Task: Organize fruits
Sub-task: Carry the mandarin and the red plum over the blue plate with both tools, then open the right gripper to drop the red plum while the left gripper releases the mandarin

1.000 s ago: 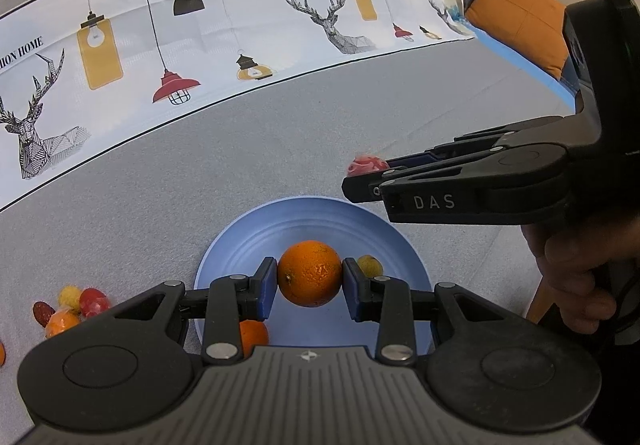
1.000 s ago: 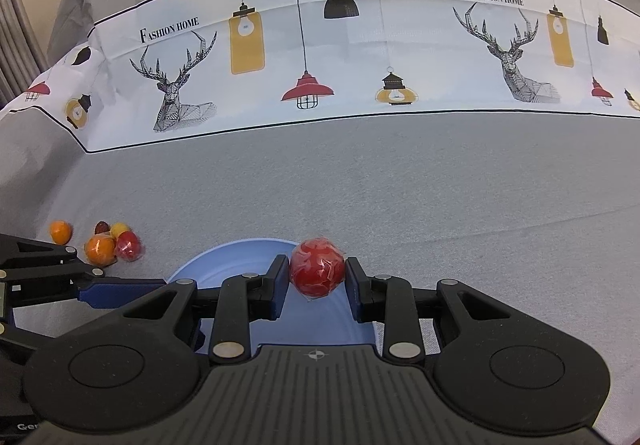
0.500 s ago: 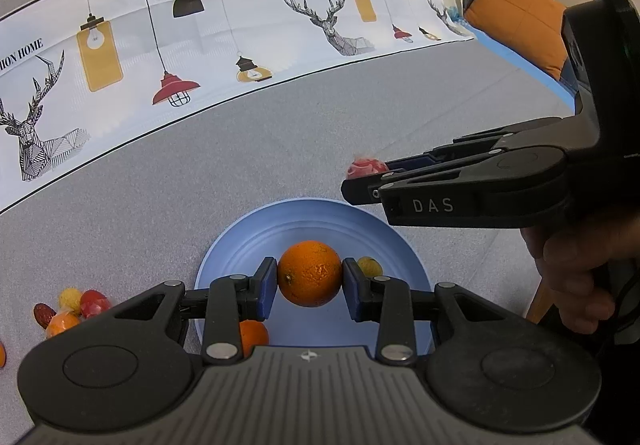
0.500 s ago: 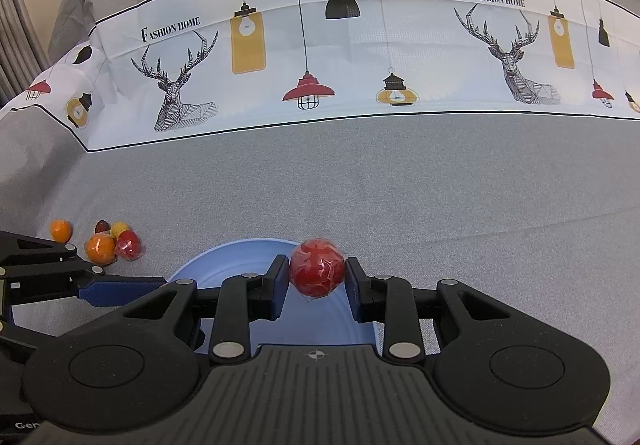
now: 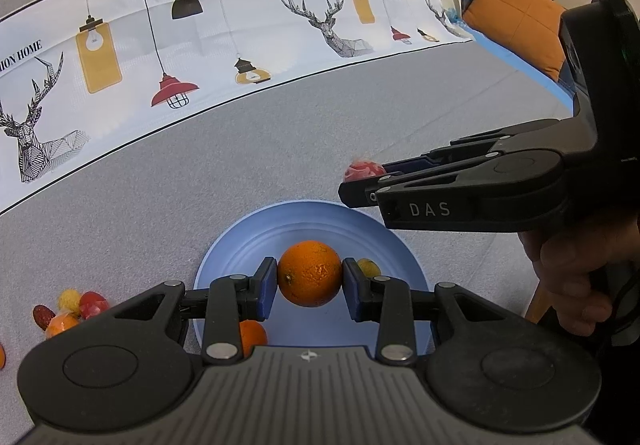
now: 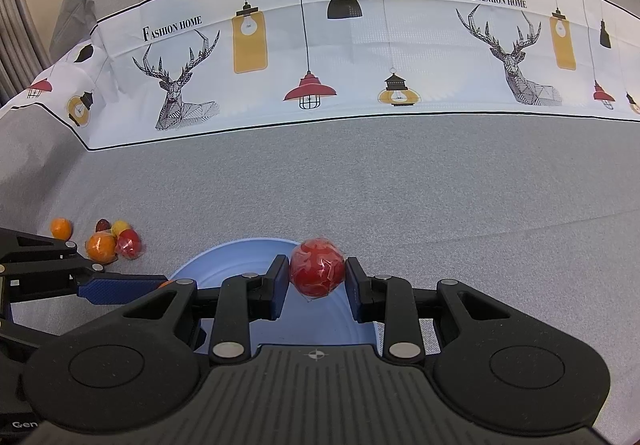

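From the left wrist camera, a grey cloth (image 5: pixel 280 149) covers the whole surface. A white band (image 5: pixel 224 29) with pictures runs across the far part of it. In this view the band shows two whole deer and several hanging lamps. An orange cushion (image 5: pixel 516 33) sits far off on the right.

One blue plate (image 5: pixel 240 241) lies on the cloth. The left gripper (image 5: pixel 310 281) squeezes one orange (image 5: pixel 310 272) between its two blue pads, right above the plate. Two more fruits lie on the plate: one small yellow fruit (image 5: pixel 369 266) just behind the right pad, and one small orange fruit (image 5: pixel 252 335) partly hidden under the left finger. A little pile of fruit (image 5: pixel 68 309) sits on the cloth, off to the left of the plate. I count four pieces there: one dark red, one yellow, one red and one orange. The edge of one more orange thing shows at the far left edge of the picture.

The right gripper (image 5: pixel 360 181) comes in from the right, held by a hand (image 5: pixel 576 277). It pinches one red ball (image 5: pixel 362 171) at its tip, above the far edge of the plate.

From the right wrist camera, the same grey cloth (image 6: pixel 400 181) and white band (image 6: pixel 360 45) fill the view, with two deer. The right gripper (image 6: pixel 317 281) is clamped on the red ball (image 6: pixel 317 273), which looks wrapped in clear film, over the blue plate (image 6: pixel 224 261). The left gripper's blue pad (image 6: pixel 120 283) pokes in from the left. Five loose fruits (image 6: pixel 108 241) lie on the cloth to the left.
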`<state>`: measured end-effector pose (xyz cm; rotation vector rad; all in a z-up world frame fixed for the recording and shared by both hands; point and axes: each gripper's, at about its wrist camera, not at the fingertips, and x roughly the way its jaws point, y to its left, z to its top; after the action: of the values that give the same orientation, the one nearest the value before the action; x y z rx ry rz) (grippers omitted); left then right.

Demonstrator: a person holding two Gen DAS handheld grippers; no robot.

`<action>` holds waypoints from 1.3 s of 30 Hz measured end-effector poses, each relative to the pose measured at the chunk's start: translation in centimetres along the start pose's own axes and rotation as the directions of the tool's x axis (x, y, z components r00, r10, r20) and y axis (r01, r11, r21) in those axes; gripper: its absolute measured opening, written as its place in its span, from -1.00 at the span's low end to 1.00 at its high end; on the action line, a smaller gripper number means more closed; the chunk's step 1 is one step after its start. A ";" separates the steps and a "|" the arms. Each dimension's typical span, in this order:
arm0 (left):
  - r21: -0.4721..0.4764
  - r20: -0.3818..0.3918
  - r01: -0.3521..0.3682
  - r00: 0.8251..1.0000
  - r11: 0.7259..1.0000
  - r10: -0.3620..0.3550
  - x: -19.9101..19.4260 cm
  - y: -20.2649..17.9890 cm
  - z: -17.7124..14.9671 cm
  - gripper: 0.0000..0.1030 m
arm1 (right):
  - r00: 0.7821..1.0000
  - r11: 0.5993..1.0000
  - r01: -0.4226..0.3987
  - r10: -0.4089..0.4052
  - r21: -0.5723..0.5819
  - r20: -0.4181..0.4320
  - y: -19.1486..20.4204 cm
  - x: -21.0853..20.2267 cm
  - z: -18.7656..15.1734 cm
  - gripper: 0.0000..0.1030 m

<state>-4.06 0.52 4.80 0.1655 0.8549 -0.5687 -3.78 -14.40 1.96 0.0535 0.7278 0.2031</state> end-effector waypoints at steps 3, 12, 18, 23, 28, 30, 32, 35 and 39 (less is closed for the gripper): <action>0.000 0.001 0.001 1.000 1.000 -0.001 0.0 0.0 0.0 -0.25 | 1.000 1.000 0.000 0.000 0.000 0.000 0.0 0.0 0.0 -0.38; 0.000 0.001 0.000 1.000 1.000 0.000 0.0 0.0 0.0 -0.25 | 1.000 1.000 0.000 0.000 0.000 0.001 0.0 0.0 -0.1 -0.38; 0.001 0.001 -0.001 1.000 1.000 0.001 0.0 -0.1 0.0 -0.25 | 1.000 1.000 0.001 -0.001 0.000 0.001 0.0 0.0 -0.1 -0.38; 0.004 0.001 0.002 1.000 1.000 -0.002 -0.1 -0.2 0.0 -0.25 | 1.000 1.000 0.000 0.000 0.000 0.001 0.0 0.0 -0.1 -0.38; 0.009 -0.007 0.011 1.000 1.000 -0.011 0.0 -0.1 0.0 -0.21 | 1.000 1.000 0.003 -0.003 0.001 0.004 0.0 0.1 -0.1 -0.38; 0.012 -0.002 0.012 1.000 1.000 -0.012 0.0 -0.2 0.0 -0.21 | 1.000 1.000 0.005 -0.005 0.001 0.006 0.1 0.1 -0.1 -0.35; 0.008 -0.001 0.013 1.000 1.000 -0.013 0.0 0.0 0.0 -0.21 | 1.000 1.000 0.006 -0.006 0.001 0.006 0.2 0.1 -0.1 -0.33; 0.005 -0.001 0.011 1.000 1.000 -0.011 0.1 0.0 0.0 -0.21 | 1.000 1.000 0.009 -0.009 -0.004 0.008 0.2 0.1 -0.1 -0.28; 0.005 0.002 0.007 1.000 1.000 -0.007 0.0 0.0 0.1 -0.21 | 1.000 1.000 0.009 -0.009 -0.005 0.008 0.0 0.1 0.0 -0.27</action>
<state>-4.00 0.46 4.83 0.1661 0.8521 -0.5776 -3.75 -14.34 1.92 0.0466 0.7193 0.1958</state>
